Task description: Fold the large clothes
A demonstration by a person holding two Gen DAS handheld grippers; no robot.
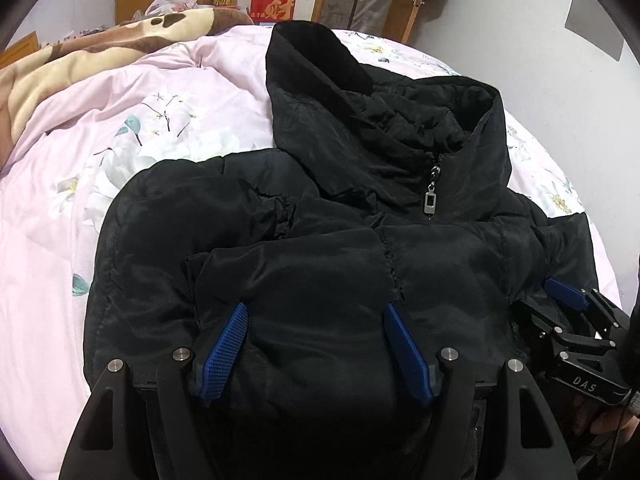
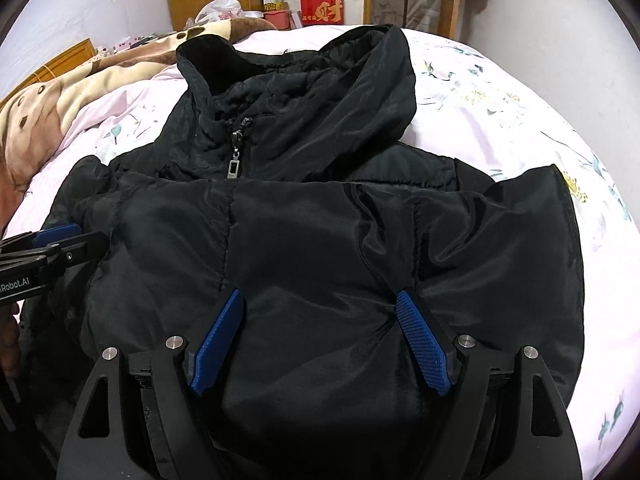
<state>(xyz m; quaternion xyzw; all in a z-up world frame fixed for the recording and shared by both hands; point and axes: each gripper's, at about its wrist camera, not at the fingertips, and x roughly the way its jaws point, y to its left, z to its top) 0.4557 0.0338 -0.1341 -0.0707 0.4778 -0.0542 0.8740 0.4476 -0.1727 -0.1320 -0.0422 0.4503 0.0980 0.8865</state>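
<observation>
Far left of both tools, beyond the pink floral quilt (image 1: 100,152), lies a brown patterned blanket (image 1: 72,64). Directly under the left gripper (image 1: 316,312), fingers spread wide and released, bulges the black hooded puffer jacket (image 1: 320,240), spread across the bed with padding rising between the blue pads (image 1: 226,344) but not pinched. Ahead, toward the hood (image 1: 320,80), hangs the metal zipper pull (image 1: 430,202). Just right of that tool sits the right gripper (image 2: 320,300), likewise open above the same jacket (image 2: 320,220), pads (image 2: 420,344) resting against fabric without clamping. Farther back stands a red box (image 2: 322,10).
</observation>
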